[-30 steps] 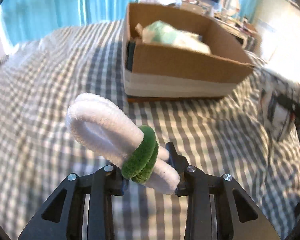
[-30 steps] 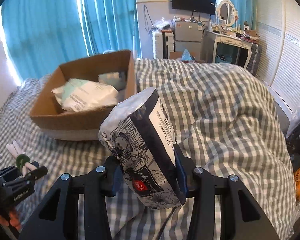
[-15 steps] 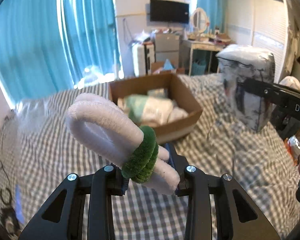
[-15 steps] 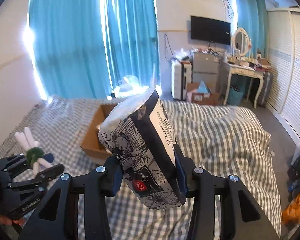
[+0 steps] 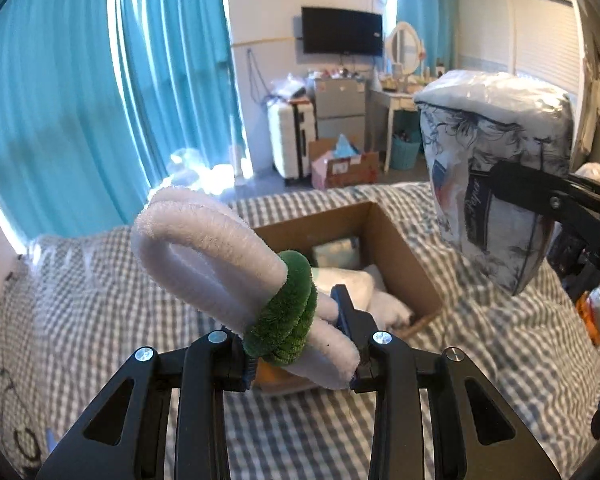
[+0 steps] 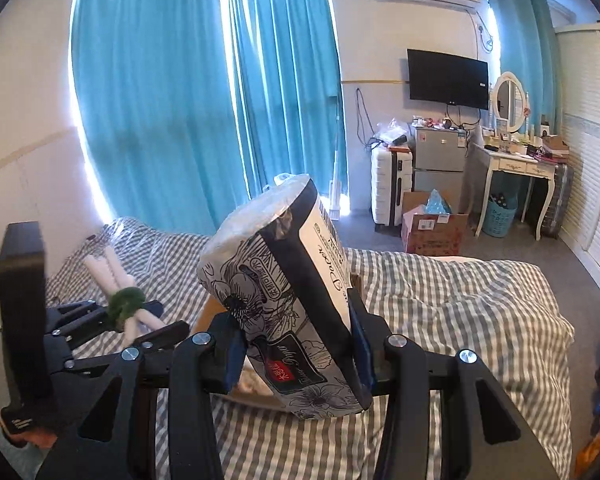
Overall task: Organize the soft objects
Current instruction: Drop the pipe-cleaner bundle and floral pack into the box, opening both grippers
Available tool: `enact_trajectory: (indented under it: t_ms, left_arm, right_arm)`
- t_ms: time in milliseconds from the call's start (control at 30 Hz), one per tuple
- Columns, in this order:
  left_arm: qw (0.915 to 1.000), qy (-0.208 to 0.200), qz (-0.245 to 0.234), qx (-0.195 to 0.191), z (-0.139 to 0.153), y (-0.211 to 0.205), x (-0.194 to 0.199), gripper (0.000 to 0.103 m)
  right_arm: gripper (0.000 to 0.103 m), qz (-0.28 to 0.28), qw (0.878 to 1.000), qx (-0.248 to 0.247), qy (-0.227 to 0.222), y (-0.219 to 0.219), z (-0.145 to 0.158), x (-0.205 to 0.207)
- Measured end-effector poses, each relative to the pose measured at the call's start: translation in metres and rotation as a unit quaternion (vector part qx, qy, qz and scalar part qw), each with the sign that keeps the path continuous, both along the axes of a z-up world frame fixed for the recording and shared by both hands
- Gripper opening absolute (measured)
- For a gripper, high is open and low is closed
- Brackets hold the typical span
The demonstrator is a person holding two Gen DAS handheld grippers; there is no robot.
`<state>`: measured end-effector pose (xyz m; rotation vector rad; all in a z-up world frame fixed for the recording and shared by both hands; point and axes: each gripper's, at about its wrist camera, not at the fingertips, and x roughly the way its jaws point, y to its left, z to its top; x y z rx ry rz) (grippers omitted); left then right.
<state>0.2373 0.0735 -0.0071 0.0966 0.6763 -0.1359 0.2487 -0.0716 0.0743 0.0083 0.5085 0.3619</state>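
Note:
My left gripper (image 5: pixel 300 344) is shut on a white plush loop tied with a green band (image 5: pixel 228 268), held up above the bed. It also shows small at the left of the right wrist view (image 6: pixel 120 300). My right gripper (image 6: pixel 296 344) is shut on a black-and-white floral tissue pack (image 6: pixel 288 304), which also appears at the right of the left wrist view (image 5: pixel 496 200). An open cardboard box (image 5: pixel 400 264) with white and pale green soft packs inside sits on the bed below and beyond both grippers.
The bed has a grey-and-white checked cover (image 6: pixel 460 300). Blue curtains (image 6: pixel 180 100) hang behind it. A white suitcase (image 6: pixel 390 184), small fridge, dressing table (image 6: pixel 516 168) and a floor box stand at the far wall.
Both grippers have risen and drawn back from the box, still holding their objects. The box now looks smaller and lower, and more of the room shows.

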Motion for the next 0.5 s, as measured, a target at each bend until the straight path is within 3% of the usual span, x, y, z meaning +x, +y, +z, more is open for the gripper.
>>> enact_trajectory:
  t_ms: [233, 367, 500]
  left_arm:
    - [0.9968, 0.069, -0.027, 0.028, -0.055, -0.015, 0.050, 0.032]
    - [0.9952, 0.082, -0.036, 0.038, -0.077, -0.019, 0.061, 0.033]
    - [0.9937, 0.085, -0.063, 0.036, -0.085, -0.023, 0.059, 0.046]
  right_arm:
    - [0.044, 0.003, 1.000, -0.004, 0.027, 0.004, -0.043, 0.040]
    - [0.044, 0.002, 0.999, 0.000, 0.047, 0.001, -0.069, 0.062]
    - [0.044, 0.003, 0.998, 0.012, 0.057, -0.005, -0.083, 0.069]
